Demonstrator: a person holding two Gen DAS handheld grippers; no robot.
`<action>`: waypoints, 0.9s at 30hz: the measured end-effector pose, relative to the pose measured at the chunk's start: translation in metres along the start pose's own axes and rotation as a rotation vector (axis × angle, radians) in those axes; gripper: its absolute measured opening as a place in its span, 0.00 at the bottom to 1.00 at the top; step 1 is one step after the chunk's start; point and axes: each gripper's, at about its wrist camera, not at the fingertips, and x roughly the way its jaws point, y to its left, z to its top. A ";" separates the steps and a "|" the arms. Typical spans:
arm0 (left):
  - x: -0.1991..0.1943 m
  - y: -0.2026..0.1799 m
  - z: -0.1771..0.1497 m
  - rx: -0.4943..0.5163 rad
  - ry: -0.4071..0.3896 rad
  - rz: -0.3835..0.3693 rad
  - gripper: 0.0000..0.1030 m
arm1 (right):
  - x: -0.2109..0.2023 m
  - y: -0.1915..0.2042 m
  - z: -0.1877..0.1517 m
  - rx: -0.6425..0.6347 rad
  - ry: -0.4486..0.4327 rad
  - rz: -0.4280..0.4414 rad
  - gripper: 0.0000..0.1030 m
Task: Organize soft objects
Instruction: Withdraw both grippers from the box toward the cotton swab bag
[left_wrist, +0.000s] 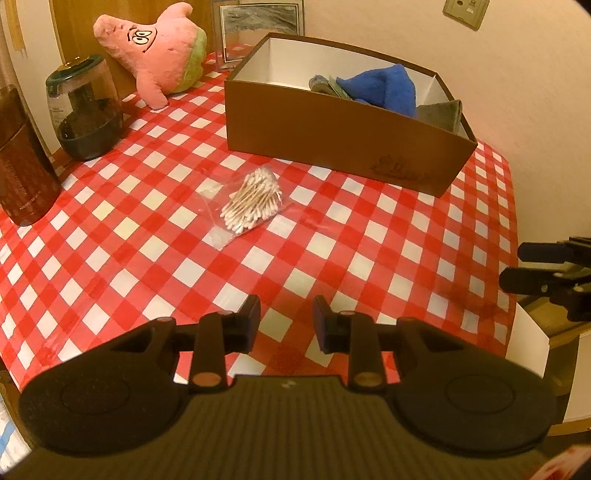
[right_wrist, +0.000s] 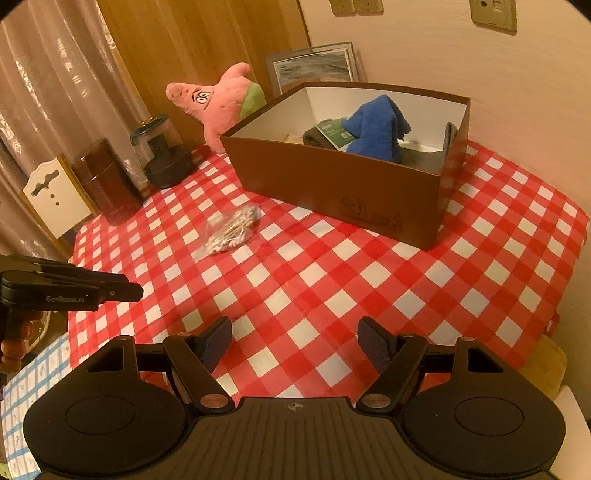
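Nearest the cameras, the left gripper (left_wrist: 286, 319) is held above the red-and-white checked tablecloth (left_wrist: 332, 258) with its jaws parted by a narrow gap and nothing between them. The right gripper (right_wrist: 294, 341) is held over the same cloth with its jaws spread wide, likewise empty. In the right wrist view the left gripper is seen at the left edge, with fingers (right_wrist: 16, 339) of the holding hand below it.

Further out, a clear bag of cotton swabs (left_wrist: 253, 201) is seen lying flat on the cloth, well apart from both grippers and near the front wall of the brown cardboard box (left_wrist: 343, 147).

Inside the open box a blue cloth (left_wrist: 384, 86) is seen piled on a grey folded cloth (left_wrist: 441, 112), beside a green packet (right_wrist: 334, 134).

At the far side, a pink star-shaped plush toy (left_wrist: 155, 48) is propped against the wood panel, left of the box. A dark-based jar (left_wrist: 86, 107) and a brown canister (left_wrist: 22, 158) stand at the left edge of the table. A framed picture (right_wrist: 314, 66) leans on the wall behind the box.
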 end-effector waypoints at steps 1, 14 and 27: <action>0.001 0.000 0.001 0.000 0.001 -0.001 0.26 | 0.001 0.000 0.000 0.000 0.000 -0.002 0.73; 0.027 -0.004 0.022 0.040 -0.015 -0.002 0.29 | 0.024 -0.006 0.014 -0.013 -0.034 -0.011 0.73; 0.074 0.006 0.049 0.083 -0.006 0.026 0.30 | 0.064 -0.015 0.033 -0.028 -0.045 -0.024 0.73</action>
